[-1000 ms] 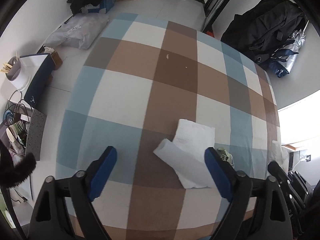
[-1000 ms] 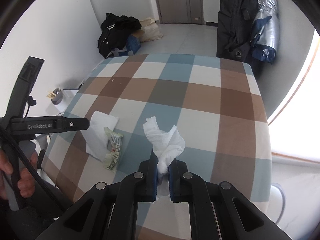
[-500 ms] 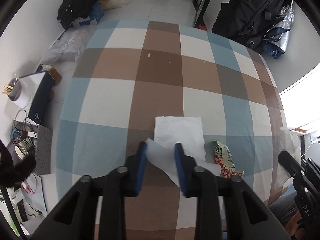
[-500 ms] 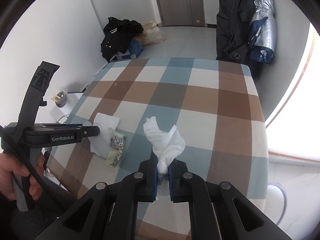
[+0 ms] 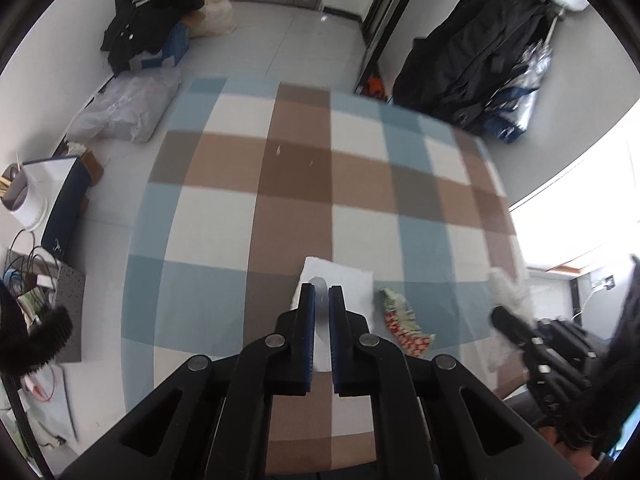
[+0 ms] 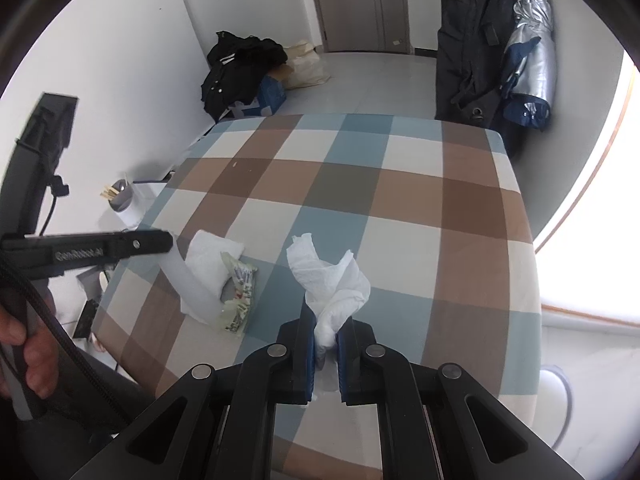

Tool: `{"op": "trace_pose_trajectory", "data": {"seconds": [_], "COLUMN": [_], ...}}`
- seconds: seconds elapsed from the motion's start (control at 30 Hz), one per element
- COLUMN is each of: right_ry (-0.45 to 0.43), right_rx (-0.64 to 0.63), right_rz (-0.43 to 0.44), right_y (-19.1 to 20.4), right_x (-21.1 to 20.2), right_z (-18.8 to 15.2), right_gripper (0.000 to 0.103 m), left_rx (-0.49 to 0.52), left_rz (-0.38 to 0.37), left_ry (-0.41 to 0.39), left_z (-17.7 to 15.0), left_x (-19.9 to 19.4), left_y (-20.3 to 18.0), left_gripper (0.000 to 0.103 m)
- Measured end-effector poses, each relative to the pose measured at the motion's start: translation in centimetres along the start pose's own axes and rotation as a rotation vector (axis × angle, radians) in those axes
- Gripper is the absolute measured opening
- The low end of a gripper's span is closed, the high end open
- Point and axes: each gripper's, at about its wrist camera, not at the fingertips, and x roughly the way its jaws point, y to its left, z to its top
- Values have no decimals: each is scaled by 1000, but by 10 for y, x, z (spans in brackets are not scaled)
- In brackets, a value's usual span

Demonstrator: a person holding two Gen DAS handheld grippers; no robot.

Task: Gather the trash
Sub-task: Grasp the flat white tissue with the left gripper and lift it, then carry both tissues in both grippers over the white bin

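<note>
My left gripper (image 5: 321, 300) is shut on a flat white paper napkin (image 5: 348, 280) near the table's front edge; in the right wrist view the napkin (image 6: 200, 272) hangs from the left gripper (image 6: 160, 240), one end lifted. A crumpled snack wrapper (image 5: 404, 320) lies just right of the napkin, also in the right wrist view (image 6: 240, 288). My right gripper (image 6: 325, 322) is shut on a crumpled white tissue (image 6: 332, 280), held above the checked tablecloth (image 6: 400, 200).
Black clothes and a blue box (image 6: 248, 76) lie on the floor past the table. A dark coat and a silver umbrella (image 6: 532, 52) hang at the right. A white plastic bag (image 5: 128, 108) and a cup of sticks (image 5: 16, 192) stand left of the table.
My left gripper was open around the napkin, then closed on it and lifted its end. My right gripper kept hold of the tissue and barely moved.
</note>
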Motion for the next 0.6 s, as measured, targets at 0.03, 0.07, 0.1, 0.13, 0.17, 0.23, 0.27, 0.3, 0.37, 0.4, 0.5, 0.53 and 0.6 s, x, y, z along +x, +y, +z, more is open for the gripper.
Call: {"op": "trace_pose_trajectory", "data": {"seconds": [0.03, 0.07, 0.1, 0.13, 0.17, 0.23, 0.27, 0.3, 0.37, 0.4, 0.5, 0.53, 0.6], "right_ry": [2, 6, 9, 12, 13, 12, 12, 13, 16, 18, 15, 12, 1], "right_rx": [-5, -7, -7, -4, -2, -5, -9, -12, -16, -13, -10, -8, -9], "right_rz": [-3, -5, -4, -3, -3, -2, -3, -4, -4, 0, 15, 20, 26], "right_y": [1, 3, 3, 4, 6, 9, 12, 14, 17, 18, 23, 24, 27], "right_x": [1, 3, 4, 5, 6, 7, 8, 9, 11, 11, 11, 10, 8], "right_z": [0, 0, 0, 1, 1, 2, 2, 2, 3, 3, 4, 4, 4], "right_gripper": [8, 8, 8, 8, 8, 8, 8, 8, 8, 8, 8, 8, 8], "left_rx": [-1, -3, -3, -2, 3, 7, 4, 1, -5, -6, -5, -2, 13], "left_rz": [-22, -47, -67, -83, -99, -115, -127, -138, -144, -145, -150, -149, -143], "left_ry": [-25, -47, -61, -78, -97, -109, -105, -102, -91, -86, -94, -102, -111], "left_z": [1, 1, 2, 3, 3, 3, 3, 4, 3, 4, 3, 2, 1], "left_x": [-7, -13, -17, -22, -26, -28, -27, -26, -24, -23, -28, -30, -33], "left_y": [1, 2, 3, 4, 5, 7, 8, 9, 12, 13, 15, 16, 15], "left_gripper": [3, 3, 3, 3, 3, 3, 3, 3, 3, 3, 3, 3, 3]}}
